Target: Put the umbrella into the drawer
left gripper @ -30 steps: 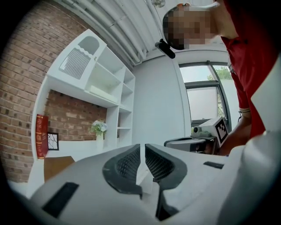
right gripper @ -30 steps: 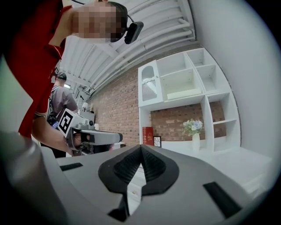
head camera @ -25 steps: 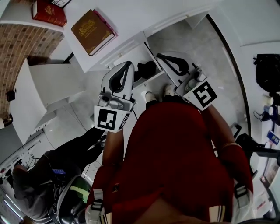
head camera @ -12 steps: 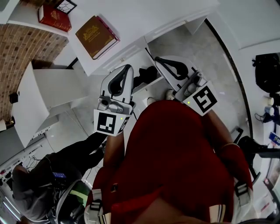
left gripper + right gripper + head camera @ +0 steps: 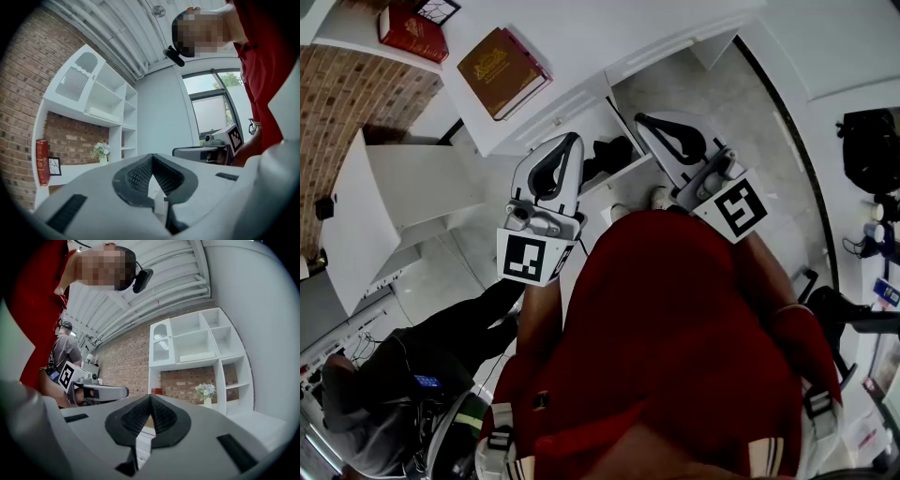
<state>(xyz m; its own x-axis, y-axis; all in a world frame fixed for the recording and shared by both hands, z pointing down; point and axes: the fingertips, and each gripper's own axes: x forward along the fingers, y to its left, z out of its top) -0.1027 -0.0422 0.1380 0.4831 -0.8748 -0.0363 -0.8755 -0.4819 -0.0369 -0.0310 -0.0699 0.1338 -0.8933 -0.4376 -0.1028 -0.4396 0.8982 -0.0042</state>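
Very little had changed over the last second. The left tool (image 5: 571, 139) and the right tool (image 5: 643, 120) stayed side by side above the open drawer (image 5: 623, 171), one over each of its sides. They were held roughly level and pointed past it. Only the framing of the head view had drifted slightly.

In each gripper view the pads met at the tips. The hollow behind them showed only the shelves and brick wall beyond, so both tools were closed on nothing.

A dark bundle, which I took for the umbrella (image 5: 609, 155), lay inside the drawer against its far side. It touched neither tool, and it sat in the same spot in the two earlier head views.

The white table (image 5: 581, 56) ran above the drawer, and a brown book (image 5: 502, 70) lay on it well to the drawer's left, untouched.

From this I judged that the placing itself was already finished: the umbrella had been released and the tools were drawn back, clear of the drawer. The drawer still stood pulled out. If anything remained, it was probably pushing it closed, though the task sentence did not ask for that.
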